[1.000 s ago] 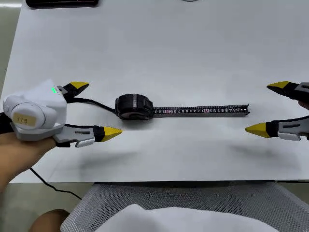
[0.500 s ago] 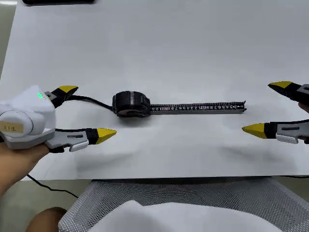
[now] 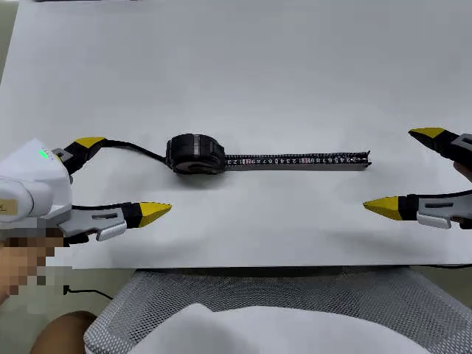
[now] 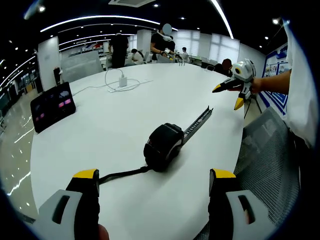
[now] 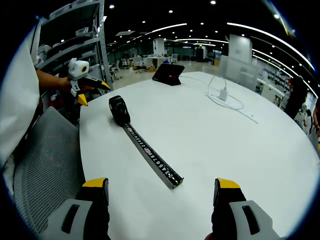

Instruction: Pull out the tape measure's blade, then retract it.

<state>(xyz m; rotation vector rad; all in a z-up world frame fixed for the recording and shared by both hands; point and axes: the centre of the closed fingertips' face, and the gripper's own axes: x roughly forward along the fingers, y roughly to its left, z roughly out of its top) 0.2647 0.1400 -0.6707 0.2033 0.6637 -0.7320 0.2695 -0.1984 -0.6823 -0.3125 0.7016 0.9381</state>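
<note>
A tablet (image 4: 52, 105) and a charger cable (image 4: 122, 80) sit toward the bench's far edge, well apart from the tape measure (image 3: 195, 153). It lies near the near edge, blade (image 3: 295, 160) out, between my left gripper (image 3: 122, 175) and right gripper (image 3: 403, 169); both sets of fingers gape wide, holding nothing.

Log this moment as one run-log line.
tape measure: on table, blade out | left hand-held gripper: open, empty | right hand-held gripper: open, empty, beyond blade tip
</note>
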